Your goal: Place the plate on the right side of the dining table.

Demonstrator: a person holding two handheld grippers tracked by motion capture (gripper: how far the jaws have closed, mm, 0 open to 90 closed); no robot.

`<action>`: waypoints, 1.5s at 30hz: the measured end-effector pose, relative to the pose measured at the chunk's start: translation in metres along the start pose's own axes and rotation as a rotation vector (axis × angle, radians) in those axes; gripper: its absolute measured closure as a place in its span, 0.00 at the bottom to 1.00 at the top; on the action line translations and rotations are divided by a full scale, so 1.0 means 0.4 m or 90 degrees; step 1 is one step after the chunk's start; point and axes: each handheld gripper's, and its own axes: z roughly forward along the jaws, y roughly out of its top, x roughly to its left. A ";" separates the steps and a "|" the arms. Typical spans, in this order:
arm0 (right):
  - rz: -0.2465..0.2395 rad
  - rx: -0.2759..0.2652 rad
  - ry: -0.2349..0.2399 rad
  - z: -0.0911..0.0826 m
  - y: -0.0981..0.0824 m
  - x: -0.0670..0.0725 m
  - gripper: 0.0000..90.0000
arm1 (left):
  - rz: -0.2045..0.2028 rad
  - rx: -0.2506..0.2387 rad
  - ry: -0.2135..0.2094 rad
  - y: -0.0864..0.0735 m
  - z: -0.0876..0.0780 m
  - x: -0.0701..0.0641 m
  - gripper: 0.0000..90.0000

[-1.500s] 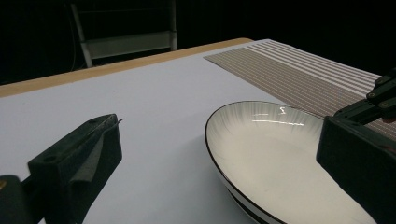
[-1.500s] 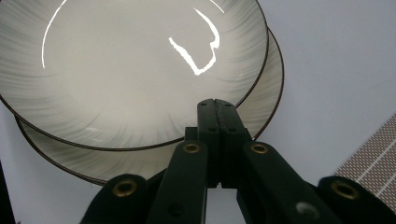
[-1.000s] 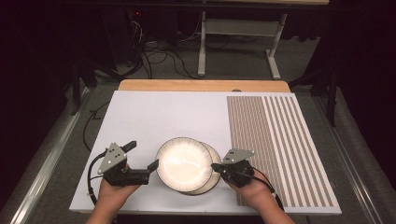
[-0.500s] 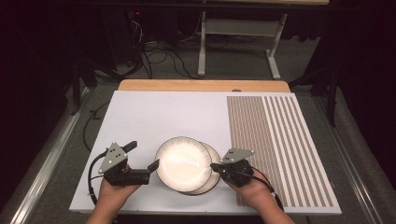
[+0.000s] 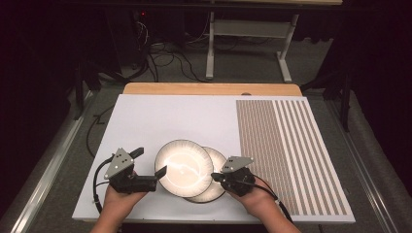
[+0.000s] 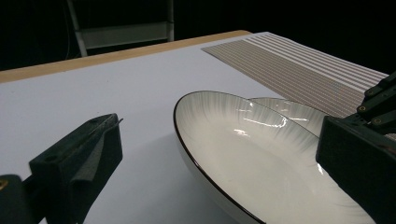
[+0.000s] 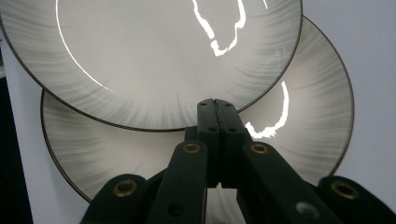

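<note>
The upper plate (image 5: 183, 166) lay overlapping the lower plate (image 5: 214, 189), near the front edge of the white tabletop (image 5: 165, 116). Left of the upper plate, the left gripper (image 5: 151, 168) held its fingers wide apart, one finger at the rim. Right of it, the right gripper (image 5: 217, 176) had its fingers closed together, empty, over the lower plate. The striped mat (image 5: 291, 145) lay farther right.

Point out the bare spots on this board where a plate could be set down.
Free: the white board behind the two stacked dark-rimmed white plates, up to the wooden strip, and the brown striped mat on the right. Crowded: the near edge, with both black grippers flanking the plates.
</note>
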 end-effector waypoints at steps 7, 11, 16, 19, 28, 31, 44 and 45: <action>-0.008 -0.003 -0.003 0.007 0.005 0.008 1.00 | -0.023 0.031 -0.011 -0.002 0.015 0.004 0.02; -0.009 -0.003 -0.004 0.008 0.005 0.009 1.00 | -0.031 0.052 -0.011 -0.002 0.025 0.003 0.02; -0.018 -0.001 -0.007 0.008 0.004 0.008 1.00 | -0.056 0.091 -0.027 -0.011 0.047 0.002 0.03; -0.019 -0.002 -0.009 0.008 0.004 0.009 1.00 | -0.060 0.104 -0.032 -0.012 0.053 0.000 0.03; -0.018 0.000 -0.012 0.009 0.004 0.010 1.00 | -0.102 0.158 -0.060 -0.021 0.079 -0.008 0.07; -0.018 0.000 -0.012 0.009 0.004 0.010 1.00 | -0.112 0.165 -0.071 -0.023 0.082 -0.006 0.10; -0.024 0.004 -0.017 0.008 0.005 0.013 1.00 | -0.156 0.219 -0.109 -0.031 0.101 -0.006 0.26; -0.024 0.004 -0.017 0.008 0.005 0.014 1.00 | -0.159 0.219 -0.109 -0.031 0.101 -0.004 0.28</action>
